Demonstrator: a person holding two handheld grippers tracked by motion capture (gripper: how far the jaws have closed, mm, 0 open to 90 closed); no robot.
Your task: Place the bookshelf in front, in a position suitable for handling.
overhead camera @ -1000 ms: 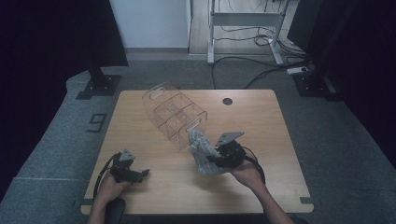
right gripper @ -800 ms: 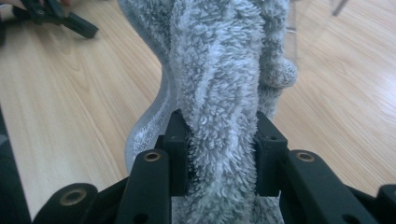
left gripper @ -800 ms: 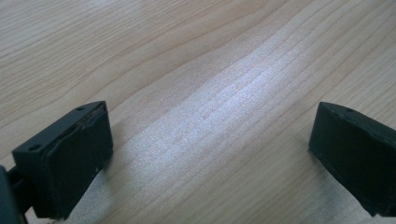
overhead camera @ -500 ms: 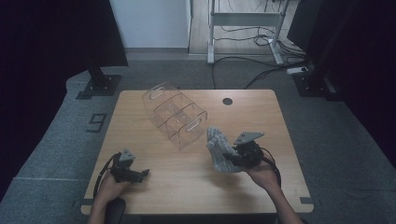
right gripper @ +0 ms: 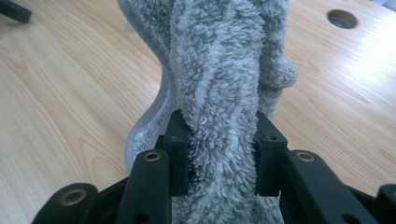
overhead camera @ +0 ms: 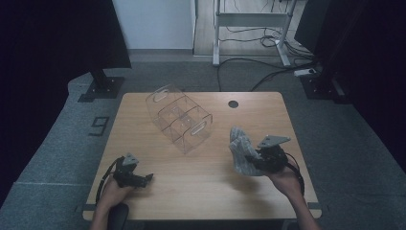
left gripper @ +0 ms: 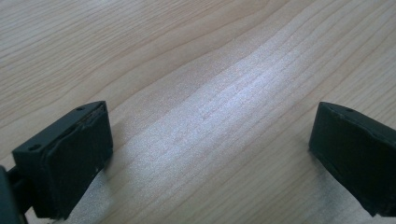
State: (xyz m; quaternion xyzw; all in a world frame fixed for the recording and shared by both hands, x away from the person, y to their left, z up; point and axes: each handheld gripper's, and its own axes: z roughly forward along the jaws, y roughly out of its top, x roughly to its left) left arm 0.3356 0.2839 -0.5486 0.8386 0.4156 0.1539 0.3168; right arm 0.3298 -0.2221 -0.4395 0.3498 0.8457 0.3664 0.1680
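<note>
A grey fluffy cloth (overhead camera: 242,150) stands bunched at the right side of the wooden table (overhead camera: 206,191). My right gripper (overhead camera: 253,159) is shut on it; in the right gripper view the cloth (right gripper: 224,70) is squeezed between the two jaws of that gripper (right gripper: 219,144) and rises above them. My left gripper (overhead camera: 146,178) rests low at the front left of the table, jaws wide apart. In the left gripper view, the left gripper (left gripper: 210,154) has only bare wood between its fingers.
A clear plastic organizer box (overhead camera: 179,119) with compartments lies tilted in the middle of the table. A round cable hole (overhead camera: 233,104) sits near the far edge. Desk legs and cables (overhead camera: 253,62) stand on the floor beyond the table.
My right gripper has carried the grey cloth to the right, away from the clear box. The left gripper has stayed in place.
</note>
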